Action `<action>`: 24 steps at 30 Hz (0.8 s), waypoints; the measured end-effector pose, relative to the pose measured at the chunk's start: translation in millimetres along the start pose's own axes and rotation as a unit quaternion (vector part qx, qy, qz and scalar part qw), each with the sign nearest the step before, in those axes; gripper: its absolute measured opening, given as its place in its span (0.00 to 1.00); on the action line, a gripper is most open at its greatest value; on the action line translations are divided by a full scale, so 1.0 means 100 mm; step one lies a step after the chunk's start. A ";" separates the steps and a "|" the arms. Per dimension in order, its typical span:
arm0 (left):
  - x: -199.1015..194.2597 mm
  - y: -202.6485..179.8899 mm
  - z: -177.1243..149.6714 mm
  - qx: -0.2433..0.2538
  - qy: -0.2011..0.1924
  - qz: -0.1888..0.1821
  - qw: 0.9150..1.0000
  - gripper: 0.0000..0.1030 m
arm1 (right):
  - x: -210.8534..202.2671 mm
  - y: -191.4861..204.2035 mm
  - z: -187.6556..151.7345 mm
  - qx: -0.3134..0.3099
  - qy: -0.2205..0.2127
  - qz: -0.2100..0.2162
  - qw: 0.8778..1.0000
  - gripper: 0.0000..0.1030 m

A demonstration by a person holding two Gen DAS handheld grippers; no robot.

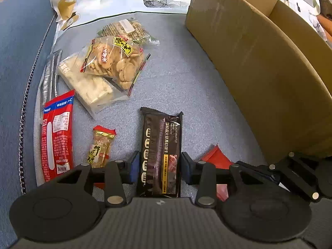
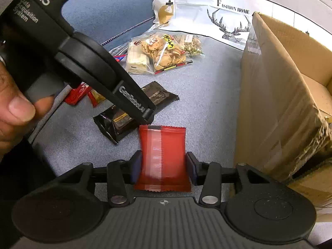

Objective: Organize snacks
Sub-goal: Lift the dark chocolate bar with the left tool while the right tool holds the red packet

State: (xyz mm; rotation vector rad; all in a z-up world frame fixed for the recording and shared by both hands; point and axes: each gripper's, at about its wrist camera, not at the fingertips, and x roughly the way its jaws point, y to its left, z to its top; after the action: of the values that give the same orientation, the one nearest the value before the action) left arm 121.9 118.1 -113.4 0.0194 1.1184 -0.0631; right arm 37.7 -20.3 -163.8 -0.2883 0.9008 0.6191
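My left gripper (image 1: 160, 167) is shut on a long black cracker packet (image 1: 161, 141), its blue pads pressing both sides; the packet lies on the grey-blue sofa cushion (image 1: 176, 78). My right gripper (image 2: 164, 166) is shut on a red snack packet (image 2: 162, 155), just right of the left gripper (image 2: 145, 112). The black packet also shows in the right wrist view (image 2: 116, 122). An open cardboard box (image 1: 259, 66) stands to the right, also in the right wrist view (image 2: 276, 95).
Further snacks lie on the cushion: a clear cookie bag (image 1: 116, 62), a white wafer pack (image 1: 87, 83), a red packet (image 1: 58, 132), a small gold candy bar (image 1: 101, 147), a green-pea bag (image 1: 126, 28). A deer-print bag (image 2: 217, 14) stands behind.
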 end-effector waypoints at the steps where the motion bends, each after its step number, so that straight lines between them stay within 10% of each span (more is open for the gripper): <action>1: 0.00 0.00 0.01 -0.001 0.000 -0.001 1.000 0.45 | 0.01 0.01 0.00 0.000 0.000 0.000 1.000 0.47; 24: -0.07 0.05 -0.02 -0.015 -0.021 0.010 1.000 0.42 | -0.06 0.00 0.02 0.002 -0.032 -0.004 0.999 0.43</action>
State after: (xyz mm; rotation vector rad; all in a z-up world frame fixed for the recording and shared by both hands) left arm 117.5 123.2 -108.3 0.0021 1.0763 -0.0295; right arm 36.3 -21.2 -157.9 -0.2662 0.8384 0.6149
